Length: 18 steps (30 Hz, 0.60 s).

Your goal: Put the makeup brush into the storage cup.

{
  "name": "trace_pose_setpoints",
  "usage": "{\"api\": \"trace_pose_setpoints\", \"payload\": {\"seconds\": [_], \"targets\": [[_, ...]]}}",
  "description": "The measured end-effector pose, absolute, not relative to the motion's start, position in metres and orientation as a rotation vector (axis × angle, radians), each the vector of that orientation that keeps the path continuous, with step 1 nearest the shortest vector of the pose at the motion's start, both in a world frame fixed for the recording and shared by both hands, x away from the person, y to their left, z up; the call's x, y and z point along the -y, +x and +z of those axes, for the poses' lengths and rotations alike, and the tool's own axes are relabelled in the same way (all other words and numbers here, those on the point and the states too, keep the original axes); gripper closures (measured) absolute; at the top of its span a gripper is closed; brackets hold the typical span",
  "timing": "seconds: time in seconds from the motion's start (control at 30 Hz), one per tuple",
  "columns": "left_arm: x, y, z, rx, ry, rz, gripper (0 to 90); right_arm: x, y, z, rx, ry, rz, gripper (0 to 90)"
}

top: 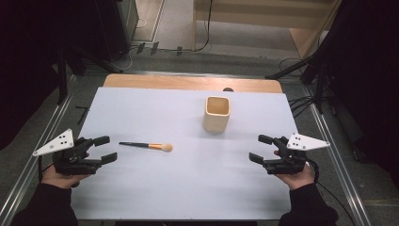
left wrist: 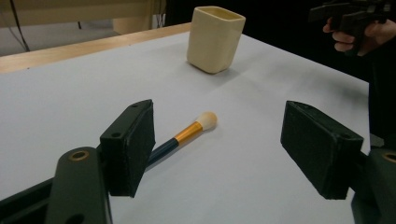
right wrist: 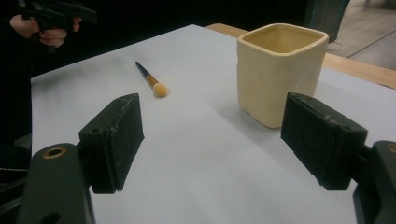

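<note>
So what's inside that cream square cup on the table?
The cup looks empty near the top: the right gripper view shows its rim and bare upper inner walls. Its bottom is hidden by the near wall, so something small lying there cannot be ruled out. The brush lies outside it.

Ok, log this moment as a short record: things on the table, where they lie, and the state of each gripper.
surface: white table, wooden strip along its far edge
brush: makeup brush lying flat, left of centre, bristle tip pointing toward the right gripper's side
cup: cream square cup upright, far of centre, nothing visible inside
brush and cup: apart, not touching
left gripper: left gripper open, holding nothing, near the brush handle end
right gripper: right gripper open, holding nothing, on the near side of the cup
contact: neither gripper touches anything
</note>
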State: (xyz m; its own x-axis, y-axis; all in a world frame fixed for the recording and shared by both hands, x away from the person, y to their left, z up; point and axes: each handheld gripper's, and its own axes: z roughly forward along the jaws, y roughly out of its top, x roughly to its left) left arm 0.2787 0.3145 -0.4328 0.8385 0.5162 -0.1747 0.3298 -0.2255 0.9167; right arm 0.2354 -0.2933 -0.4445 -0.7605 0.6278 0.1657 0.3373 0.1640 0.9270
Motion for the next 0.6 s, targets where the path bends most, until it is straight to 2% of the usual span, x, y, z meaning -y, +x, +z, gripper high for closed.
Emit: {"api": "trace_pose_setpoints", "payload": {"seconds": [0.13,0.17,0.23,0.4,0.43,0.6], "targets": [[-0.3158,0.2792,-0.4303,-0.626,1.841,0.241,31.3,0.2947,0.235,-0.444,-2.177,0.932,1.631,22.8],[-0.3164,0.2803,-0.4299,-0.638,1.845,0.238,34.9,0.295,0.2351,-0.4439,-2.173,0.928,1.63,22.8],[-0.3185,0.2826,-0.4301,-0.633,1.843,0.195,34.1,0.2953,0.2349,-0.4438,-2.166,0.933,1.635,22.7],[-0.3177,0.2821,-0.4302,-0.644,1.845,0.194,29.9,0.2958,0.2348,-0.4437,-2.162,0.932,1.634,22.7],[-0.3173,0.2826,-0.4309,-0.651,1.854,0.193,26.2,0.2961,0.2347,-0.4437,-2.161,0.931,1.636,22.6],[-0.3184,0.2844,-0.4324,-0.661,1.865,0.195,27.1,0.2964,0.2331,-0.4429,-2.144,0.922,1.614,21.1]]}}
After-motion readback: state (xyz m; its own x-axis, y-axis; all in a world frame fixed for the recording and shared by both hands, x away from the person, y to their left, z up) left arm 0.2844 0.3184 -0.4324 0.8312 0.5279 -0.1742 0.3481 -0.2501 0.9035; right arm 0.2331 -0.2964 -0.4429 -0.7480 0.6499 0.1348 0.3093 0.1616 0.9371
